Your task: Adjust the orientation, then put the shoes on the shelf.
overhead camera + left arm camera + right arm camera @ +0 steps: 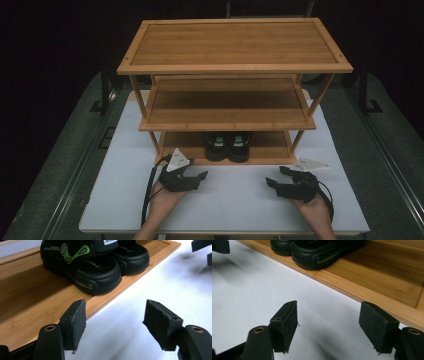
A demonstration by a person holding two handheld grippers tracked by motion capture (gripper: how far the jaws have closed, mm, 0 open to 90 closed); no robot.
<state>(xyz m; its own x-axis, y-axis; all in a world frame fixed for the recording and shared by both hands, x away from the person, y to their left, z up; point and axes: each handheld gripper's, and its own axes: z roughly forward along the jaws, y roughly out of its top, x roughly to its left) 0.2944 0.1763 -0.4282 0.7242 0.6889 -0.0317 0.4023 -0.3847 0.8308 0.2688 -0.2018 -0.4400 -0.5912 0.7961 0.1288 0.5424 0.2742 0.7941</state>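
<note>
Basically, both grippers (left gripper (200,176), right gripper (274,178)) spread wide, empty; sandals (227,146), prob. black, sit w/ toes just beyond them.

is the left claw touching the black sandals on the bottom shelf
Apart. The left gripper view shows the left claw open over white table, well short of the sandals.

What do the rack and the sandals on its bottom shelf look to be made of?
Rack: likely bamboo or light wood with a smooth, slightly glossy finish; fine straight grain strips show. Sandals: apparently moulded black rubber or foam, matte, with ridged sole edges and a green printed patch. The exact compound can't be told.
</note>
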